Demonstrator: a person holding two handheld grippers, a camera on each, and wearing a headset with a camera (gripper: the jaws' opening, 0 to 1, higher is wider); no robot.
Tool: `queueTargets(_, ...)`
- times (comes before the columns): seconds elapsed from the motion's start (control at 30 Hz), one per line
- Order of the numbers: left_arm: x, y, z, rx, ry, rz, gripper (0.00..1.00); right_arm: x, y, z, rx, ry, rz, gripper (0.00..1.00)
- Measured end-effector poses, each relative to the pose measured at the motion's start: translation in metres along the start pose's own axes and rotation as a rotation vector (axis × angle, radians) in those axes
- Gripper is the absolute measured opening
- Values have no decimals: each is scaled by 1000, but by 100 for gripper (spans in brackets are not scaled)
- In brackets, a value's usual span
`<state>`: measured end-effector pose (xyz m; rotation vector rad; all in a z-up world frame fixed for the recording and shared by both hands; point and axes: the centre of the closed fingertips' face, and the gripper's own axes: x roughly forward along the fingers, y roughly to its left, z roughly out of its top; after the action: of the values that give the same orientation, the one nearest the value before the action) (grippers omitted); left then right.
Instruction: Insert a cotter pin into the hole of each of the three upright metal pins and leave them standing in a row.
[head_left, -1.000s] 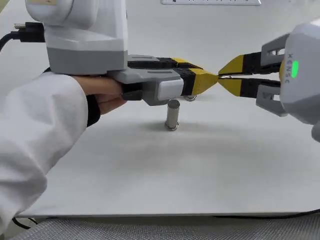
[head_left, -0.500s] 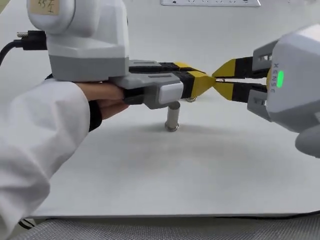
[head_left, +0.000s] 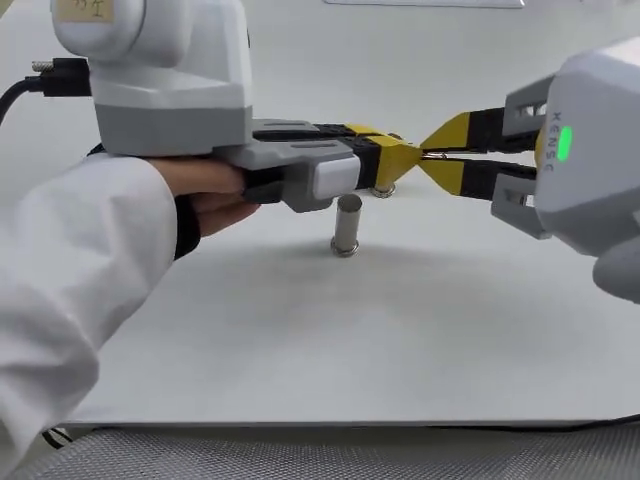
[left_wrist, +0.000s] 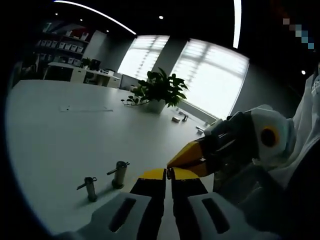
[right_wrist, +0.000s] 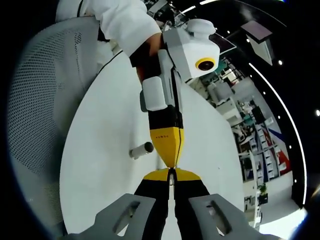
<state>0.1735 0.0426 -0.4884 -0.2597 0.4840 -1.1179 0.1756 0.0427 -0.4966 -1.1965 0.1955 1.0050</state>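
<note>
My left gripper (head_left: 414, 160) and right gripper (head_left: 426, 158) meet tip to tip above the white table (head_left: 300, 330). A thin cotter pin (head_left: 437, 155) lies between the right jaws, and the left jaws are shut on its other end. In the left gripper view, the left gripper (left_wrist: 168, 174) faces the right one's yellow tips (left_wrist: 186, 154). Below them stands one bare upright metal pin (head_left: 346, 225), also seen beside the joined tips (right_wrist: 141, 149). Two more upright pins (left_wrist: 90, 188) (left_wrist: 119, 174) each carry a cotter pin through the top.
A person's sleeve (head_left: 70, 290) and hand hold the left gripper from the left. The base of another pin (head_left: 381, 190) shows behind the left jaws. A potted plant (left_wrist: 159, 90) stands far across the table. A mesh chair back (right_wrist: 40, 125) lies by the table edge.
Both grippers have shifted slightly left together, tips still touching. The right gripper came closer in. The bare upright pin has not moved.
</note>
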Motion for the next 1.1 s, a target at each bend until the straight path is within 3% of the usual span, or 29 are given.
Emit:
queueTargets(0.27,0,-1,-1,-7,1,-5,0,1,1,0,5,1,1,0)
queueTargets(0.4,0,-1,0,27,-4,-13,0,1,1,1,6,-2,3,0)
queueTargets(0.53,-2,1,3,-48,-17,-1,0,1,-1,2,15,-9,3,0)
queueTargets(0.63,-3,1,5,-5,-23,8,0,0,-3,4,27,-20,4,0)
queueTargets(0.9,-3,3,2,7,-1,15,0,2,2,5,-1,-33,32,0)
queueTargets(1.1,-5,1,-3,37,23,15,0,2,6,0,29,-27,57,3)
